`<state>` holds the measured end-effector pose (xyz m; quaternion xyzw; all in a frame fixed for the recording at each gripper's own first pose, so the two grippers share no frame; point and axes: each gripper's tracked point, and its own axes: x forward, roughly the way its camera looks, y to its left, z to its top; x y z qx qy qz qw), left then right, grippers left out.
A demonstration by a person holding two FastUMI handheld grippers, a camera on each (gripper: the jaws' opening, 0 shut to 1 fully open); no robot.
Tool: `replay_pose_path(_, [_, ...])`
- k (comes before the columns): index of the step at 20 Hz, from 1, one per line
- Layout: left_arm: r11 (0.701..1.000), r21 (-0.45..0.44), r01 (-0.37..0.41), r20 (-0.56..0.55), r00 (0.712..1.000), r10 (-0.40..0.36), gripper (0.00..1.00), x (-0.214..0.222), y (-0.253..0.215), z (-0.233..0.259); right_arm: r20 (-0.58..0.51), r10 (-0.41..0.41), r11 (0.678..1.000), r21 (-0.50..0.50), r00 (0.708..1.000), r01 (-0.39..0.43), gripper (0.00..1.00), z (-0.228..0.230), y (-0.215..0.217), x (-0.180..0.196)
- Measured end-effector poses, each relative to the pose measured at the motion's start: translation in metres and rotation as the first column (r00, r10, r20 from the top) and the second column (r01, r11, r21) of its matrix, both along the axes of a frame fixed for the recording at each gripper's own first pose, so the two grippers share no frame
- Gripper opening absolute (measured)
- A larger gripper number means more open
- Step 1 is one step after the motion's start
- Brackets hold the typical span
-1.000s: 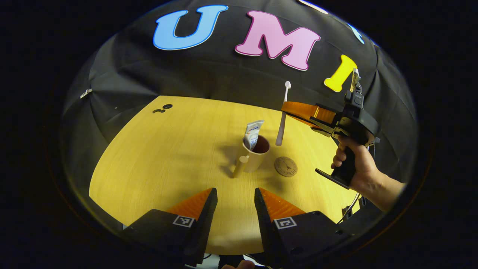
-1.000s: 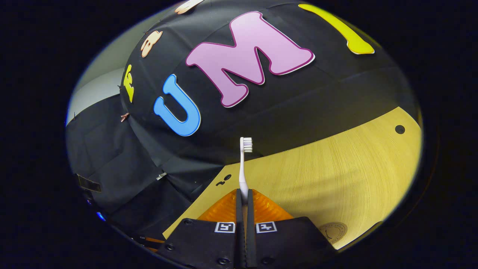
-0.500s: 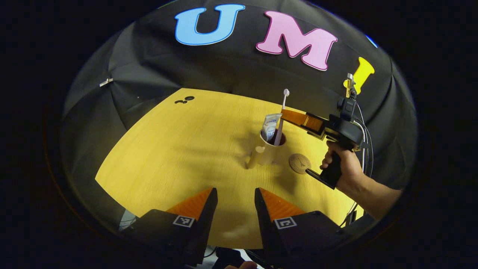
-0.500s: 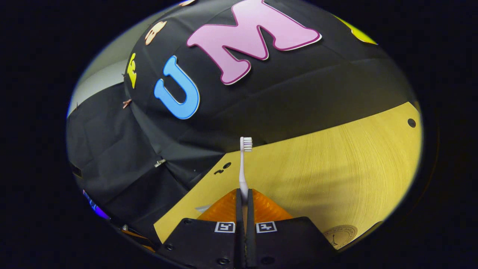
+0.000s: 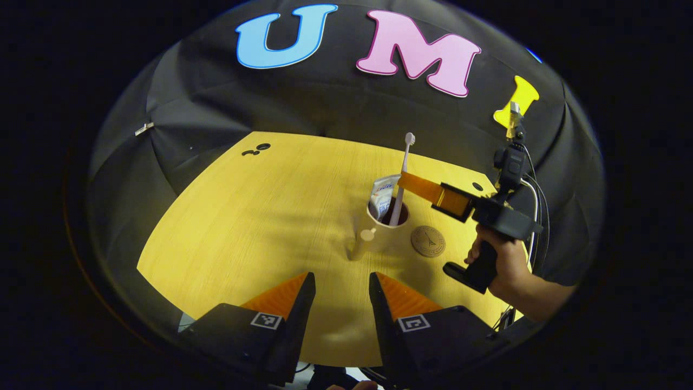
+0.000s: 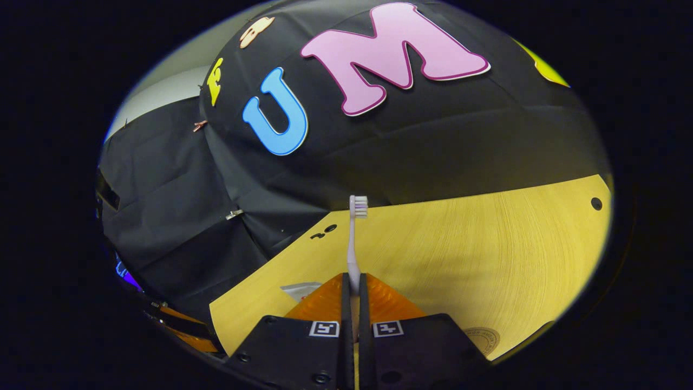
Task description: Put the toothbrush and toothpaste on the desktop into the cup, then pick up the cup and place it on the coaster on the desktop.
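Observation:
A beige cup (image 5: 380,232) stands mid-table with a white toothpaste tube (image 5: 383,194) upright inside it. The white toothbrush (image 5: 402,172) leans head-up, its lower end inside the cup's mouth. My right gripper (image 5: 405,184), held by a hand (image 5: 501,266), is shut on the brush's handle just above the cup rim. In the right gripper view the toothbrush (image 6: 352,238) rises from the shut right gripper (image 6: 352,287), and the toothpaste tube's top (image 6: 302,290) peeks out to the left. A round brown coaster (image 5: 427,241) lies right of the cup. My left gripper (image 5: 338,303) hangs open over the near table edge.
The yellow wooden table (image 5: 260,227) has small dark holes (image 5: 257,150) at its far left and one hole (image 5: 476,186) near the right gripper. A beige stub (image 5: 363,244) sticks out at the cup's near left side. The coaster's edge (image 6: 482,338) shows beside my right gripper.
The right gripper carried the toothbrush left over the cup and lowered its handle end into it; the brush now leans. The left gripper stayed open, with only small shifts of view.

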<state>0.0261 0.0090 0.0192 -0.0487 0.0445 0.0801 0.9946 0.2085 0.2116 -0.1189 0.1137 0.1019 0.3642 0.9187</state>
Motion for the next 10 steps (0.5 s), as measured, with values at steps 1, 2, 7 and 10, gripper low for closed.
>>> replay_pose_path(1, [1.0, 0.003, 0.005, -0.003, 1.0, -0.005, 0.63, 0.005, -0.001, 0.001, 0.0, 0.002, 1.0, -0.006, 1.0, -0.002, 0.08, -0.002, -0.001, -0.002])
replay_pose_path(2, [1.0, 0.004, 0.014, -0.007, 1.0, -0.014, 0.63, 0.01, -0.002, 0.0, -0.012, -0.002, 1.0, -0.031, 1.0, 0.002, 0.08, -0.011, -0.003, -0.005])
replay_pose_path(7, [0.995, 0.017, 0.098, -0.054, 0.994, -0.097, 0.63, 0.04, -0.008, -0.004, -0.051, -0.014, 0.998, -0.069, 0.999, 0.011, 0.14, -0.029, -0.014, -0.027])
replay_pose_path(10, [0.984, 0.055, 0.169, -0.098, 0.982, -0.164, 0.63, 0.052, -0.009, -0.013, -0.081, -0.046, 0.996, -0.084, 0.996, 0.039, 0.16, -0.03, -0.028, -0.047])
